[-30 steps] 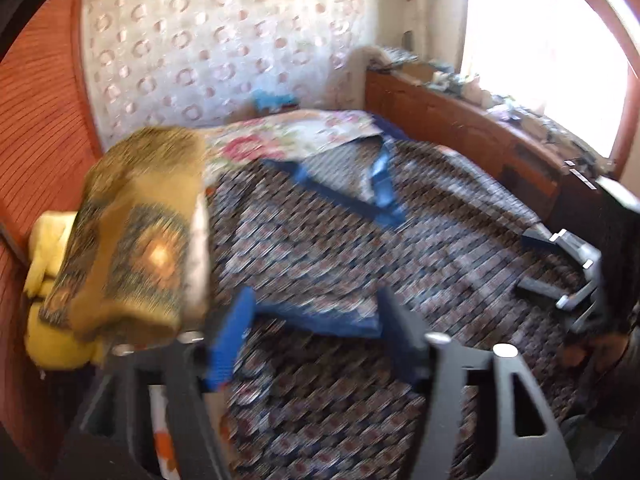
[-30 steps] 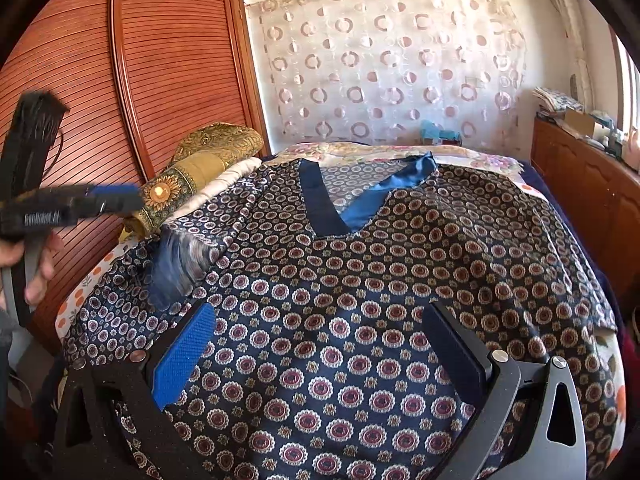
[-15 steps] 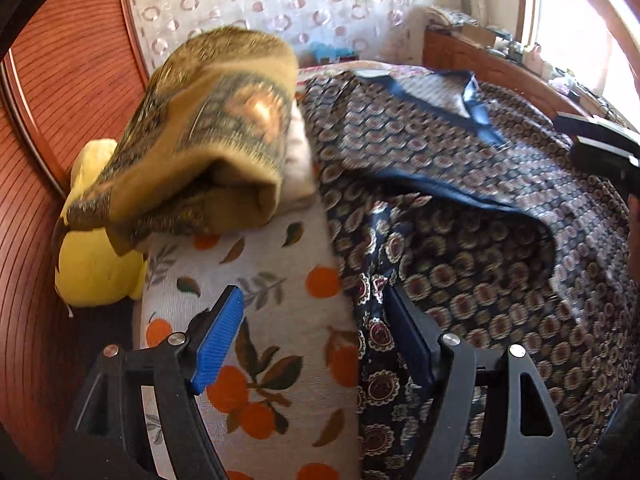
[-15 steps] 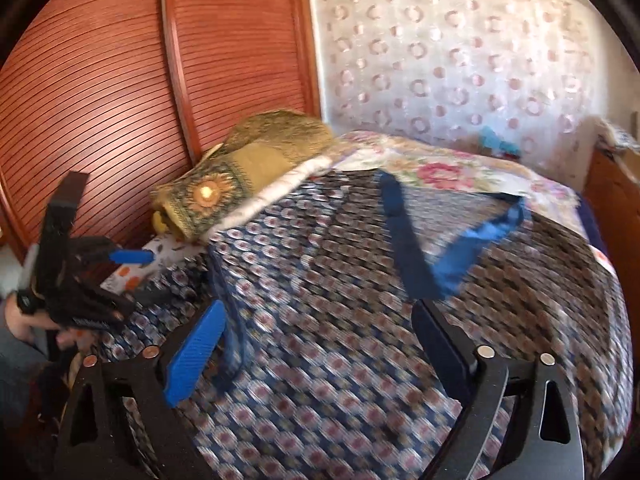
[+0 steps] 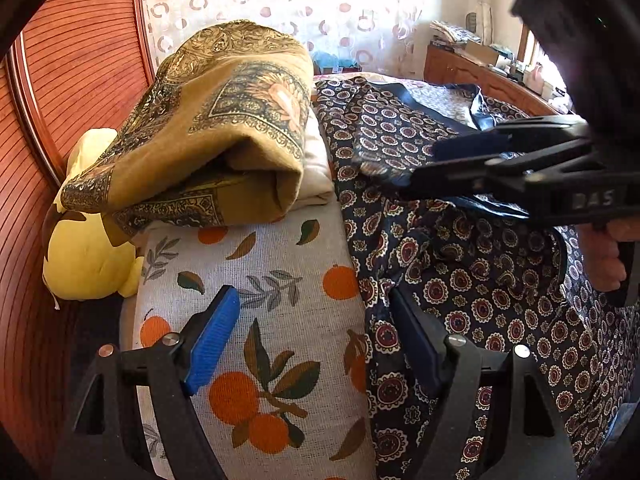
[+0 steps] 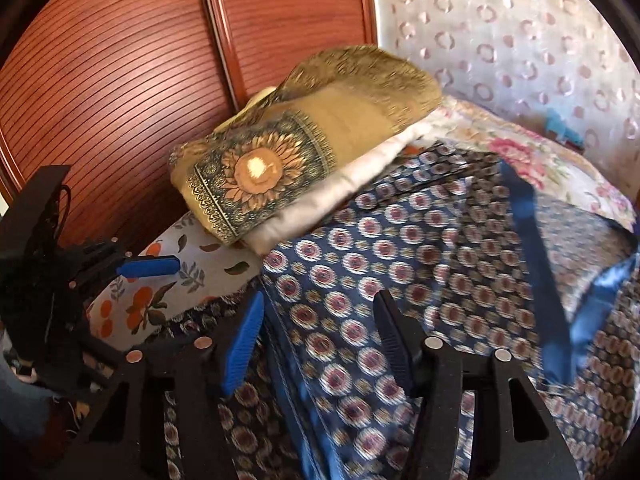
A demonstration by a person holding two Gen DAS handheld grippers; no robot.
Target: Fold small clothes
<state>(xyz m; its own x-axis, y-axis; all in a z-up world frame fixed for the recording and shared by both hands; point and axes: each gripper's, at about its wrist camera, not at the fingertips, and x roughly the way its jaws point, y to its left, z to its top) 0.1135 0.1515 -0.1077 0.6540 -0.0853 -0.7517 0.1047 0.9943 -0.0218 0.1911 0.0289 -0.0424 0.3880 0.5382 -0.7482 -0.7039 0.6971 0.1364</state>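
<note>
A dark blue patterned garment [image 5: 460, 272] with plain blue trim lies spread on the bed; it also shows in the right wrist view [image 6: 420, 264]. My left gripper [image 5: 316, 336] is open over the bed's edge, its right finger at the garment's hem. It also shows at the left of the right wrist view [image 6: 148, 268]. My right gripper [image 6: 320, 340] is open, low over a folded-over edge of the garment, with cloth between its fingers. In the left wrist view it [image 5: 424, 168] reaches in from the right above the garment.
A folded ochre blanket [image 5: 216, 128] on a white cloth lies by the garment's left side. The sheet [image 5: 264, 280] has an orange-fruit print. A yellow plush [image 5: 88, 252] sits by the wooden wardrobe doors [image 6: 120, 80]. A wooden sideboard [image 5: 480, 76] stands under the window.
My left gripper has swung from over the garment to the bed's left edge and closed in on the hem. My right gripper has moved left and down toward the same side.
</note>
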